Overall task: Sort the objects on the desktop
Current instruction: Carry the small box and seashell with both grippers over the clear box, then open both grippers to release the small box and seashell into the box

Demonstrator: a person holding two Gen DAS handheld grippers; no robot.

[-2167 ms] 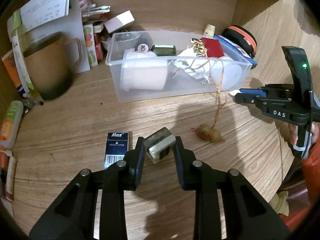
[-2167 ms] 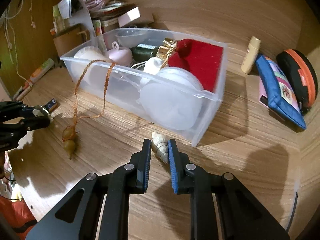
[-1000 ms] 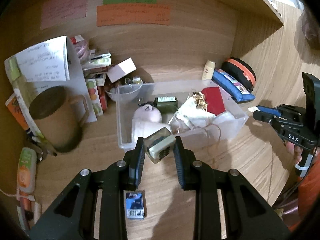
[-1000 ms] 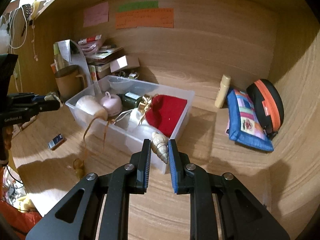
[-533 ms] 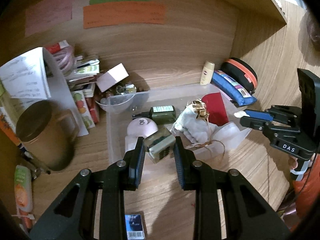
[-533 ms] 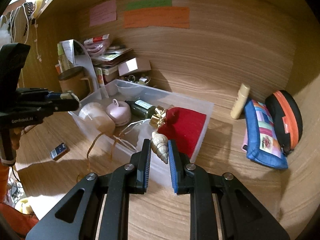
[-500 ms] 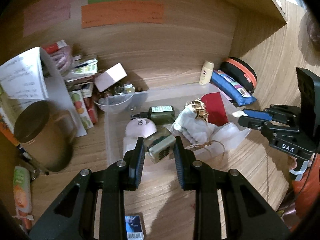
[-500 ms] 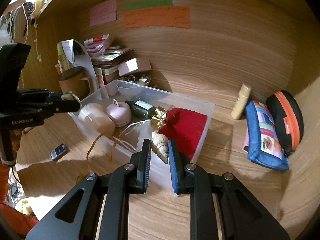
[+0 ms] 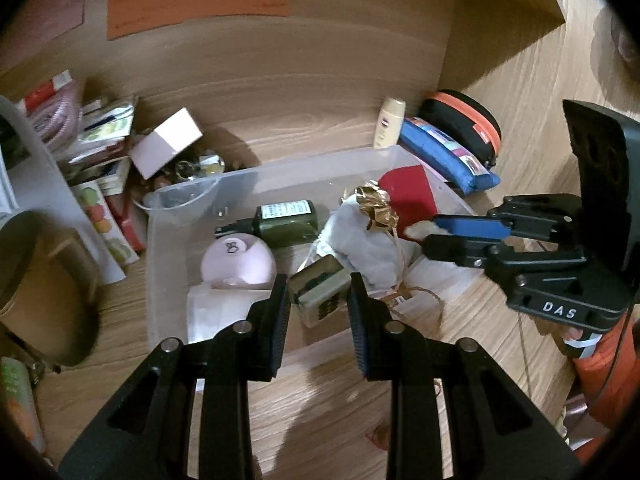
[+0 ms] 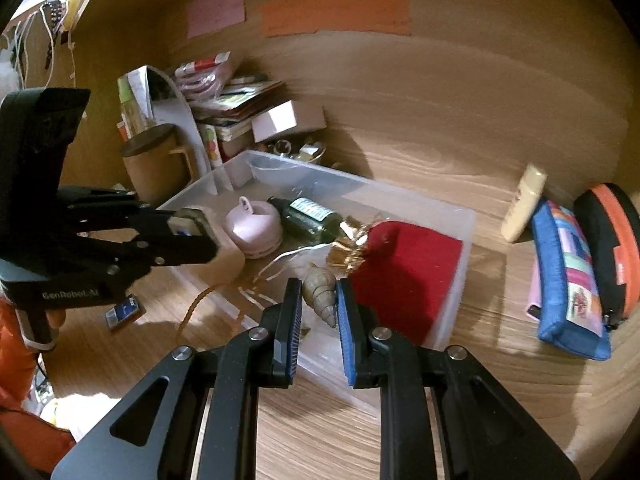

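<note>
My left gripper [image 9: 318,294] is shut on a small square box [image 9: 320,290] and holds it above the clear plastic bin [image 9: 168,264]. My right gripper [image 10: 318,294] is shut on a spiral seashell [image 10: 320,288] and holds it above the bin's near side [image 10: 452,304]. The bin holds a pink round case [image 9: 238,264], a dark green bottle [image 9: 286,220], a white pouch with a gold bow [image 9: 374,204], a red cloth [image 10: 404,264] and a white roll. Each gripper shows in the other's view: the right one [image 9: 424,236], the left one [image 10: 196,226].
A brown mug [image 10: 154,164], stacked books and a white box [image 10: 280,120] stand left of the bin. A cream tube [image 10: 524,202], a blue pouch [image 10: 568,276] and a black-orange case [image 10: 612,236] lie to its right. A small blue Max box [image 10: 124,310] lies on the desk.
Both grippers lifted their objects from the desk and carried them forward over the bin. They have also come closer to each other.
</note>
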